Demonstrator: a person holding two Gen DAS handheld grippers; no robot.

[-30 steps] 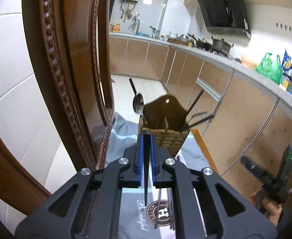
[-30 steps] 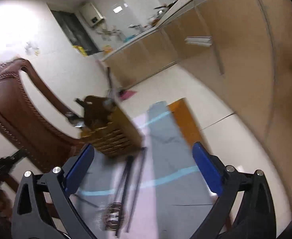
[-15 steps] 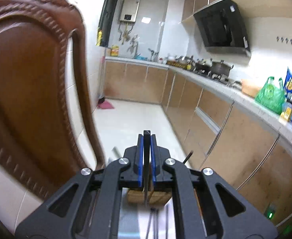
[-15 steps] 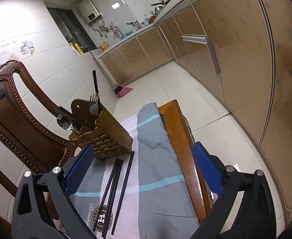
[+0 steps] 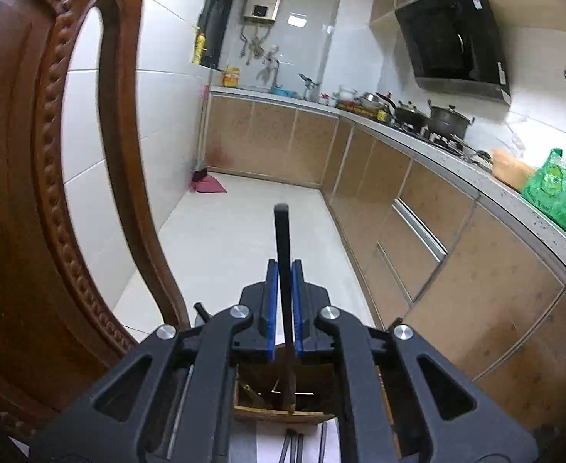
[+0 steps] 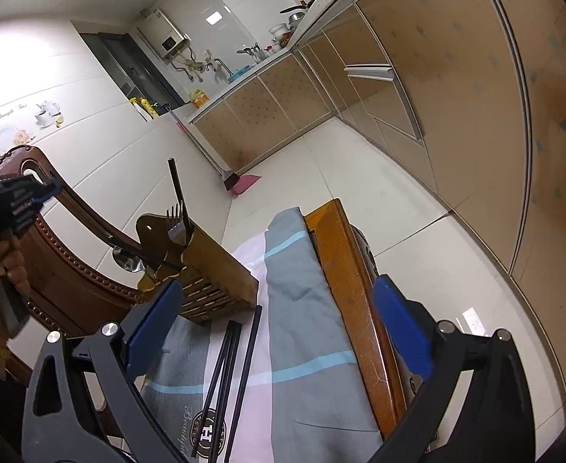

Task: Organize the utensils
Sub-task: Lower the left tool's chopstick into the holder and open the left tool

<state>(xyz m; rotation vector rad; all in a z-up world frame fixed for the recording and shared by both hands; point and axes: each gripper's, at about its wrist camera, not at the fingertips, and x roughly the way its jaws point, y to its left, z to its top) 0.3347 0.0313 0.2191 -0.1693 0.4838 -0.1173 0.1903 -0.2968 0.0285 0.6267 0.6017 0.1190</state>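
Observation:
My left gripper (image 5: 282,270) is shut on a black chopstick (image 5: 283,239) and holds it upright above the wooden utensil holder (image 5: 283,397); the stick's lower end reaches into the holder's open top. In the right wrist view the holder (image 6: 209,270) stands on the cloth and holds a fork (image 6: 177,223), a spoon and a black stick. Three black chopsticks (image 6: 233,370) lie on the cloth in front of it. My right gripper (image 6: 279,332) is open and empty, above the cloth near those chopsticks. The left gripper (image 6: 24,196) shows at the far left there.
A striped grey and pink cloth (image 6: 302,308) covers a wooden table (image 6: 344,270). A carved wooden chair back (image 5: 51,193) stands close at the left. Kitchen cabinets (image 5: 418,212) and tiled floor (image 5: 225,239) lie beyond.
My left gripper has carried the chopstick over the holder and lowered its tip into the top. My right gripper has stayed open and settled over the cloth.

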